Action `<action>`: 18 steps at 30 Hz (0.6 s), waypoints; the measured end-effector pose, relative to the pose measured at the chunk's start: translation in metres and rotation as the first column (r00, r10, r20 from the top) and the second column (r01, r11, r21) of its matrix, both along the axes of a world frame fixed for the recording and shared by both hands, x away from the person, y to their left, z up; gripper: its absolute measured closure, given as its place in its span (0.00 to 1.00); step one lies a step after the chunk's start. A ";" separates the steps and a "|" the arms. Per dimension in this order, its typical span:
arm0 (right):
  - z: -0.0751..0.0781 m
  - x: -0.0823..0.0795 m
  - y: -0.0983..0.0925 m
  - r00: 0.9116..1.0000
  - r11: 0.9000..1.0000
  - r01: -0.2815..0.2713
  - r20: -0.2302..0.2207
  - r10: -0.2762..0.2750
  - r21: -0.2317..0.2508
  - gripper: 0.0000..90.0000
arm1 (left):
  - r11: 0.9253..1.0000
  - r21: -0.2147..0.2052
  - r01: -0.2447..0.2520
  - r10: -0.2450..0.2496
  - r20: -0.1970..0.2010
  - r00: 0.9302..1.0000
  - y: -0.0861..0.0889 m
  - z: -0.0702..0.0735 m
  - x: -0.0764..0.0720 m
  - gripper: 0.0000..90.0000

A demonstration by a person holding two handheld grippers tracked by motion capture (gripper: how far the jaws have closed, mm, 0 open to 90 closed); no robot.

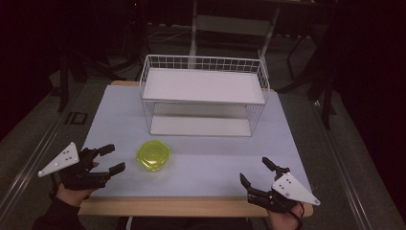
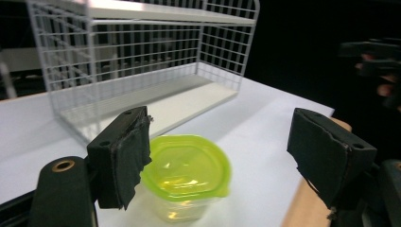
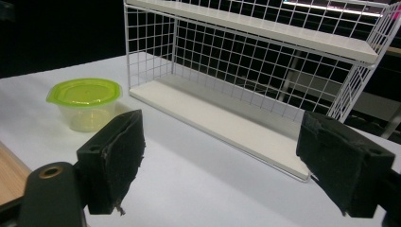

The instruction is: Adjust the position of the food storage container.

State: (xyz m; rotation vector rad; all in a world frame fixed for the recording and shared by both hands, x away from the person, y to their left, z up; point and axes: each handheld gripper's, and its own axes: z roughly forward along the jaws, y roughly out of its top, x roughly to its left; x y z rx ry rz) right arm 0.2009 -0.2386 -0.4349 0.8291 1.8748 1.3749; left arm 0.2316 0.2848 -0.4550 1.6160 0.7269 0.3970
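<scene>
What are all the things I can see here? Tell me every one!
tub: one, clear with a yellow-green lid, on the table in front of the rack, nearer the left tool.
rack: one, white wire with two shelves, at the back of the table.
table: one, pale top with a wooden front edge.
left tool: one, black, jaws open, beside the tub.
right tool: one, black, jaws open, at the front right.
hands: two, holding the tools.
</scene>
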 end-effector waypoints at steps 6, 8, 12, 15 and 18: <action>-0.001 -0.001 0.002 1.000 1.000 -0.006 -0.008 0.006 -0.006 0.18 | 0.999 0.014 -0.040 0.041 -0.023 0.999 0.004 -0.004 0.017 0.41; -0.001 -0.001 0.003 1.000 1.000 -0.015 -0.009 0.015 -0.013 0.18 | 0.998 0.023 -0.051 0.052 -0.034 0.998 0.004 -0.006 0.022 0.48; -0.002 -0.002 0.006 1.000 0.999 -0.030 -0.001 0.030 -0.018 0.18 | 0.998 0.042 -0.051 0.053 -0.048 0.997 0.002 -0.009 0.031 0.63; -0.002 -0.003 0.008 0.999 0.999 -0.045 0.003 0.045 -0.019 0.18 | 0.996 0.055 -0.064 0.067 -0.058 0.996 0.000 -0.012 0.038 0.72; -0.002 -0.003 0.009 0.998 0.998 -0.057 0.001 0.057 -0.022 0.18 | 0.994 0.079 -0.074 0.079 -0.070 0.994 0.000 -0.015 0.046 0.81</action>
